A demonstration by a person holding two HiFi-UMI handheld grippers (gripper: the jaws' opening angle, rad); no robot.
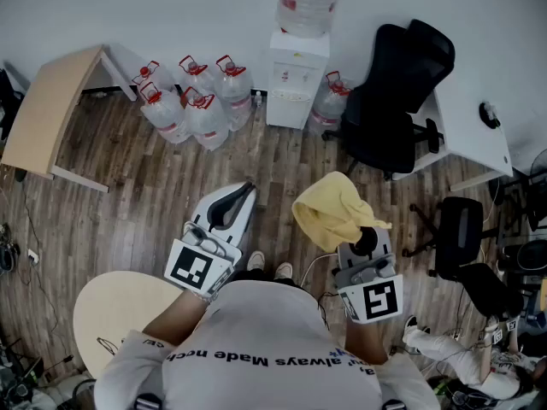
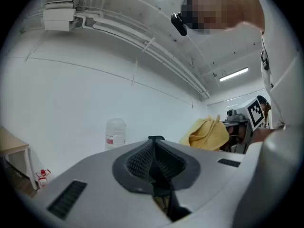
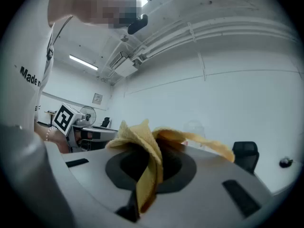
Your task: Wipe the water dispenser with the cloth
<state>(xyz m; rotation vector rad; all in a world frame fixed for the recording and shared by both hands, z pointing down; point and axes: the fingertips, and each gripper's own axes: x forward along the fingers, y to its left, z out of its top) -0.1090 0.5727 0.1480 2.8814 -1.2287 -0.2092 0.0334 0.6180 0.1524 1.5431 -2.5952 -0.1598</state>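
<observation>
A white water dispenser [image 1: 297,77] stands against the far wall with a clear bottle [image 1: 307,2] on top; that bottle [image 2: 115,133] shows in the left gripper view. My right gripper [image 1: 344,222] is shut on a yellow cloth [image 1: 332,209], which bunches over its jaws and hides the tips. The cloth [image 3: 148,148] is pinched between the jaws in the right gripper view. My left gripper [image 1: 246,190] is held beside it, shut and empty, its jaws pressed together. Both grippers are well short of the dispenser.
Several water jugs [image 1: 194,102] stand on the wood floor left of the dispenser, one more jug [image 1: 330,102] to its right. A black office chair [image 1: 394,96] and white desk [image 1: 472,125] are at the right. A wooden table [image 1: 51,110] sits far left.
</observation>
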